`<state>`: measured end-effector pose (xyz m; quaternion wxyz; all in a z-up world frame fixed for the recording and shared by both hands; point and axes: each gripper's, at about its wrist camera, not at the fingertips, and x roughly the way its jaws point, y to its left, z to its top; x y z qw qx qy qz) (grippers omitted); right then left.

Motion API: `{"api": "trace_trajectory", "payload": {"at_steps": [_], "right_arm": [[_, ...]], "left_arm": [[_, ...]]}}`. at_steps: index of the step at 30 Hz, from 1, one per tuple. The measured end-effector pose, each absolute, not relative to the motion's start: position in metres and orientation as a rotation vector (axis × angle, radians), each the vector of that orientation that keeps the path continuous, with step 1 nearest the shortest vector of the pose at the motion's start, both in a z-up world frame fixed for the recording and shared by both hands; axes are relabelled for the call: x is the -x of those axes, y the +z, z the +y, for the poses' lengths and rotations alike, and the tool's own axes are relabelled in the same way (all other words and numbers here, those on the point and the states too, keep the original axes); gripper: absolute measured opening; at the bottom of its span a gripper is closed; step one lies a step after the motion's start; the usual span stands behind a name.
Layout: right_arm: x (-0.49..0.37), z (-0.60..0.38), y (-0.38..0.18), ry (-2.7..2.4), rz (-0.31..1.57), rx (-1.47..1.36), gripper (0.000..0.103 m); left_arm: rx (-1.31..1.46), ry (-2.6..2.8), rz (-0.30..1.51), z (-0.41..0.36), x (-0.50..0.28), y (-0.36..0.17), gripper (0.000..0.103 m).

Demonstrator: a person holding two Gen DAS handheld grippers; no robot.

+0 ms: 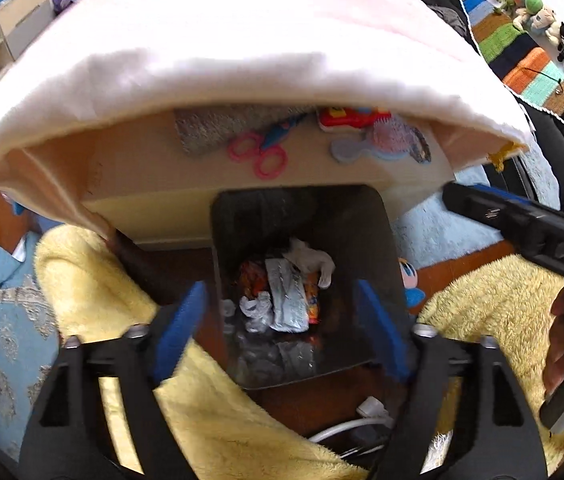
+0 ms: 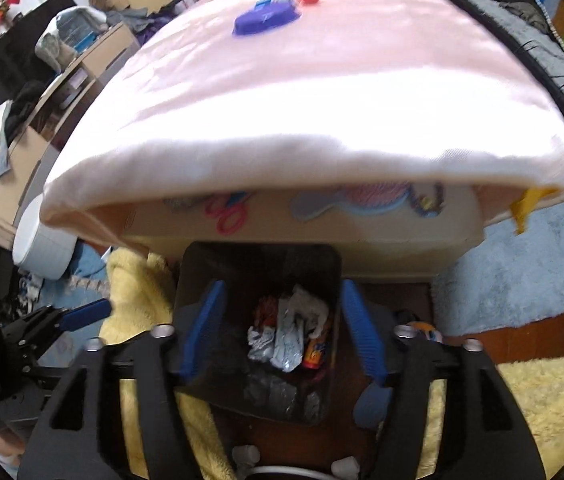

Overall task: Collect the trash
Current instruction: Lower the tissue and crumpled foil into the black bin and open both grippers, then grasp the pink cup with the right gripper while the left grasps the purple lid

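Note:
A black bin (image 1: pixel 374 240) stands on the floor in front of a low table. It holds crumpled white paper (image 1: pixel 310 260), a silvery wrapper (image 1: pixel 288 296) and an orange packet. My left gripper (image 1: pixel 282 328) hangs open and empty above the bin. My right gripper (image 2: pixel 279 340) is also open and empty above the same bin (image 2: pixel 201 264), with the trash (image 2: pixel 290 340) between its fingers. The right gripper also shows at the right of the left wrist view (image 1: pixel 522 232). The left gripper shows at the left of the right wrist view (image 2: pixel 81 314).
A table under a pink cloth (image 1: pixel 241 48) stands behind the bin, with blue and red toys (image 2: pixel 265 18) on top. Pink scissors (image 1: pixel 261 156) and a hairbrush (image 1: pixel 378 142) lie on its shelf. Yellow fluffy rugs (image 1: pixel 113 280) flank the bin. White cables (image 1: pixel 346 428) lie on the floor.

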<state>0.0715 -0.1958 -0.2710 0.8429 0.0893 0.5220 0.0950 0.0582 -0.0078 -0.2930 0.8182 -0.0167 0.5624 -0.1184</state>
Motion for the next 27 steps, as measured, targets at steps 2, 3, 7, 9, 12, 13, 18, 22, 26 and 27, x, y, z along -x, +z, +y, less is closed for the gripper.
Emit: {"api": "trace_trajectory", "payload": {"at_steps": [2, 3, 7, 9, 12, 13, 18, 22, 26, 27], "right_arm": [[-0.071, -0.205, -0.257, 0.150, 1.055, -0.185, 0.099], [-0.071, -0.207, -0.250, 0.135, 1.035, -0.185, 0.099], [-0.077, -0.223, -0.226, 0.116, 0.983, -0.203, 0.099], [-0.084, -0.231, -0.218, 0.111, 0.965, -0.209, 0.099], [-0.096, -0.238, -0.205, 0.110, 0.942, -0.204, 0.099], [-0.101, -0.240, -0.201, 0.107, 0.933, -0.201, 0.099], [-0.129, -0.247, -0.187, 0.095, 0.909, -0.192, 0.099], [-0.159, -0.248, -0.182, 0.089, 0.902, -0.179, 0.099], [-0.189, -0.246, -0.179, 0.087, 0.901, -0.169, 0.099], [-0.198, -0.246, -0.179, 0.087, 0.902, -0.169, 0.099]], "left_arm": [[0.027, -0.233, 1.167, -0.004, -0.059, -0.280, 0.090], [0.025, -0.227, 1.150, -0.002, -0.060, -0.273, 0.091], [0.003, -0.194, 1.077, 0.001, -0.068, -0.240, 0.095], [-0.018, -0.182, 1.048, -0.001, -0.073, -0.226, 0.095], [-0.029, -0.176, 1.009, -0.004, -0.086, -0.206, 0.095], [-0.031, -0.172, 0.995, -0.005, -0.091, -0.200, 0.095], [-0.033, -0.172, 0.958, -0.013, -0.124, -0.180, 0.095], [-0.050, -0.184, 0.954, -0.024, -0.151, -0.176, 0.095], [-0.055, -0.183, 0.961, -0.030, -0.180, -0.178, 0.095], [-0.053, -0.183, 0.963, -0.031, -0.185, -0.180, 0.095]]}}
